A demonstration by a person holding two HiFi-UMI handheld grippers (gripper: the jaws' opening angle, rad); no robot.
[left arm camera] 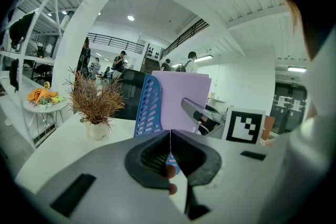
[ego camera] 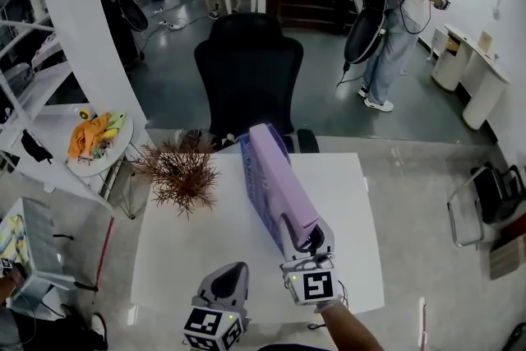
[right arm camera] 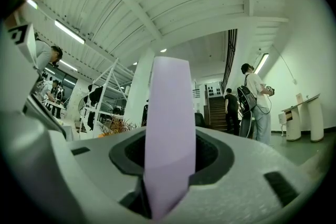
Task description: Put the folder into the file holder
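Observation:
A lilac folder (ego camera: 283,181) stands on edge on the white table (ego camera: 189,251), its far part against the perforated blue file holder (ego camera: 253,181). My right gripper (ego camera: 309,237) is shut on the folder's near end; in the right gripper view the folder (right arm camera: 169,123) fills the gap between the pads of the right gripper (right arm camera: 169,165). My left gripper (ego camera: 229,279) hovers near the table's front edge, shut and holding nothing. In the left gripper view the left gripper (left arm camera: 169,147) points at the holder (left arm camera: 148,105) and folder (left arm camera: 184,97). Whether the folder's lower edge sits inside the holder is hidden.
A dried plant in a small white pot (ego camera: 182,173) stands at the table's back left. A black office chair (ego camera: 246,78) is behind the table. A round side table with fruit (ego camera: 99,148) is at the left. Several people stand in the background.

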